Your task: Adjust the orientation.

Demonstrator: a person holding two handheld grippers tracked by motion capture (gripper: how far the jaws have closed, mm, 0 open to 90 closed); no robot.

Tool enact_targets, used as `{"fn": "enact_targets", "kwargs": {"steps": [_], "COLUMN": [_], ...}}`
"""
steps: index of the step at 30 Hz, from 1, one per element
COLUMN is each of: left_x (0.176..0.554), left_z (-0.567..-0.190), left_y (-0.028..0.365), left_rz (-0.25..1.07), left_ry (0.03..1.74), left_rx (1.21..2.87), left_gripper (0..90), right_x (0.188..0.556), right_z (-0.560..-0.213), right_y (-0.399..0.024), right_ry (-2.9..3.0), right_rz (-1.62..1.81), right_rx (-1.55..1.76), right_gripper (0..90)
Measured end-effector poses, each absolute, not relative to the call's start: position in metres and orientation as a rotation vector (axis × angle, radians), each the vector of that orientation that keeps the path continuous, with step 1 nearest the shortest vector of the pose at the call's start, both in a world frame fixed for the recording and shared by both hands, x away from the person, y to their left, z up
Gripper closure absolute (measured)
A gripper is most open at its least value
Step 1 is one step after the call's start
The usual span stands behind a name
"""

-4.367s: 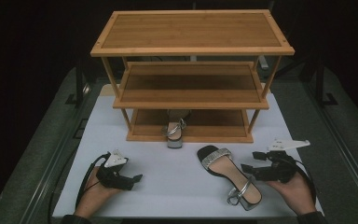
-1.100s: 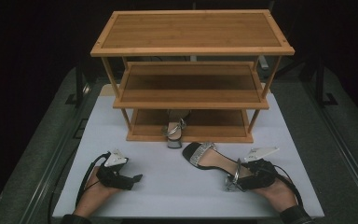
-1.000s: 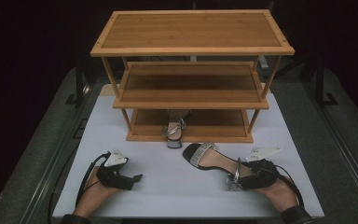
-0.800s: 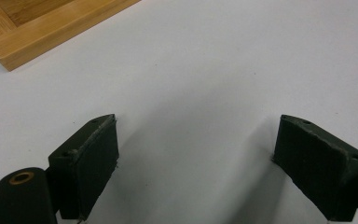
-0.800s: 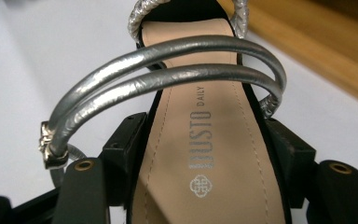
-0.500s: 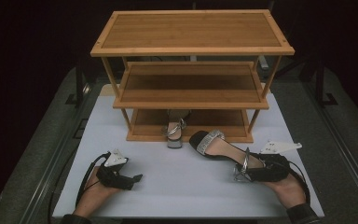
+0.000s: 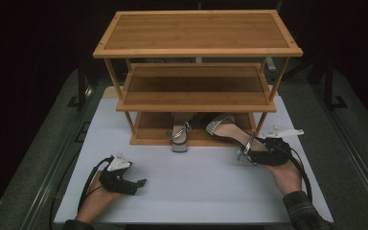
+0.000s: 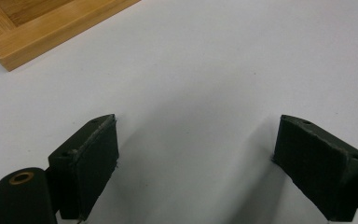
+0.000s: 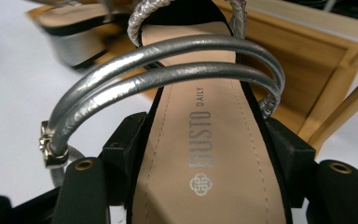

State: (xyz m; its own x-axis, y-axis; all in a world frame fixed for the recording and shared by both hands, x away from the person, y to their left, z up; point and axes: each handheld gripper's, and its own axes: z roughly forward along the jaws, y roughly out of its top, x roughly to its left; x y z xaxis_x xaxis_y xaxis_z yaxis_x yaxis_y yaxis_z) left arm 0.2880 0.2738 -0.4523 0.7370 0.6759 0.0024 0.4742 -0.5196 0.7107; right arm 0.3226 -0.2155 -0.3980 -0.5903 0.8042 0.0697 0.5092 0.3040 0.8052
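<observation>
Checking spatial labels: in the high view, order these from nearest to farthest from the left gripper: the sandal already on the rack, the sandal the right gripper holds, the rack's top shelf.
Measured from the left gripper:
1. Sandal on the rack, bottom shelf, up and right.
2. Held sandal, far right.
3. Top shelf, at the back.

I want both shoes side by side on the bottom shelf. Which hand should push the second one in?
The right. The right gripper already clamps the sandal by its heel, toe over the bottom shelf. The left gripper rests open on the table.

The right gripper (image 9: 209,175) clamps the heel of a tan-insoled sandal (image 9: 205,140), silver straps (image 9: 168,70) arching at mid-frame, wooden rack (image 9: 317,88) at upper right.
</observation>
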Motion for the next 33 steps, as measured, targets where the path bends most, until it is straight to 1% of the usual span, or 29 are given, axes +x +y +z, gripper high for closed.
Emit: {"fn": "enact_targets", "kwargs": {"steps": [10, 18, 33], "left_x": [0.288, 0.288, 0.288], "left_z": [-0.452, -0.452, -0.452], "left_y": [0.274, 0.274, 0.274], "left_rz": [0.363, 0.362, 0.360], "left_ry": [0.861, 0.862, 0.860], "left_rx": [2.220, 2.221, 2.222], "left_gripper": [12.7, 12.7, 12.6], "right_x": [0.359, 0.376, 0.375], "right_z": [-0.404, -0.411, -0.420], "right_y": [-0.198, -0.176, -0.164], "right_ry": [2.117, 2.040, 2.030], "right_rz": [1.140, 1.109, 1.055], "right_rx": [1.237, 1.247, 1.287], "right_gripper": [38.1, 38.1, 38.0]}}
